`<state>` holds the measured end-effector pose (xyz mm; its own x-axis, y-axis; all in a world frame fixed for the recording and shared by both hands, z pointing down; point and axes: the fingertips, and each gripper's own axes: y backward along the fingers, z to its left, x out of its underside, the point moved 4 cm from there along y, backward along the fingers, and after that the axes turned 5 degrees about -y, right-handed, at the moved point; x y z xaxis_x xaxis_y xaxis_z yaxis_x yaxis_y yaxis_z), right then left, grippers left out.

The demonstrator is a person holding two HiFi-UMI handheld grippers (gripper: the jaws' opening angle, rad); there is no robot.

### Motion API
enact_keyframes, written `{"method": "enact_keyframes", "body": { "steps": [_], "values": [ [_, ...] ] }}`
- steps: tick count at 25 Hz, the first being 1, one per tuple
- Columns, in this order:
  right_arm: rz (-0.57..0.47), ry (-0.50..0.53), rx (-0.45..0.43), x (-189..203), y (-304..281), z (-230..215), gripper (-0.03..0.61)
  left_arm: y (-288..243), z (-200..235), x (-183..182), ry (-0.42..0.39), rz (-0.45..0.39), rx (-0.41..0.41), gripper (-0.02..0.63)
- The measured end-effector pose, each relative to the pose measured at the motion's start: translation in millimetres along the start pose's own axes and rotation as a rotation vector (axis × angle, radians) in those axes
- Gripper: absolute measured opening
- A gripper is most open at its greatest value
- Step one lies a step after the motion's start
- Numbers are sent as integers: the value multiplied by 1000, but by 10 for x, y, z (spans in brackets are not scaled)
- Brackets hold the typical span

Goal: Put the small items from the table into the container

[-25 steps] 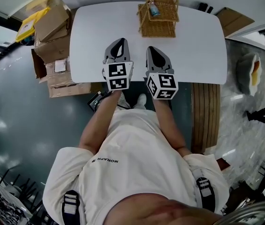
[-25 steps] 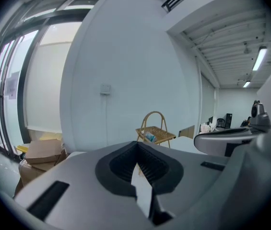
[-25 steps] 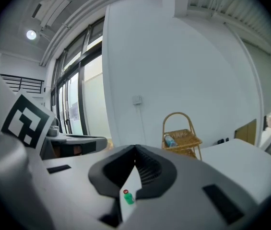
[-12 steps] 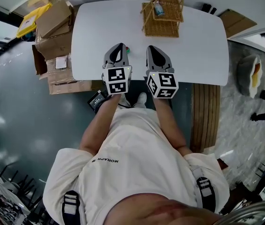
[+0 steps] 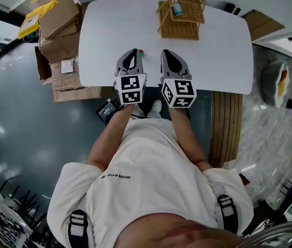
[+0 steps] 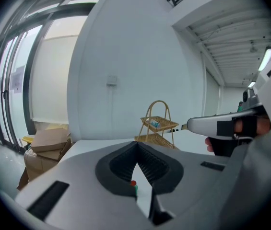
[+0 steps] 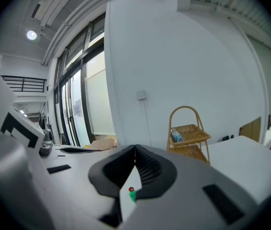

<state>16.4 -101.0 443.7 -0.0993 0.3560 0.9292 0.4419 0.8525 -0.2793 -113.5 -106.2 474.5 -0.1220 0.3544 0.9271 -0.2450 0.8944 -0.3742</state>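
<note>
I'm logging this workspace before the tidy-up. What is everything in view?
table: one, white, middle of the head view
rack: one, wicker, two tiers, far side of the table
bottle: one, clear with blue, on the rack's top tier
small item: one, red and green, on the table between the tongs' tips, nearer the left
boxes: several, brown cardboard, on the floor left of the table
wooden panel: one, brown, on the floor right of the table
person: one, white shirt, at the table's near edge
left tongs: grey, shut, empty, over the table's near edge
right tongs: grey, shut, empty, beside the left
</note>
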Motion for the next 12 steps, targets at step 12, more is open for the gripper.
{"method": "enact_keyframes", "body": {
  "steps": [12],
  "values": [
    [17, -3, 8, 50, -36, -70, 11, -326, 47, 840, -20, 198, -4, 5]
  ]
}}
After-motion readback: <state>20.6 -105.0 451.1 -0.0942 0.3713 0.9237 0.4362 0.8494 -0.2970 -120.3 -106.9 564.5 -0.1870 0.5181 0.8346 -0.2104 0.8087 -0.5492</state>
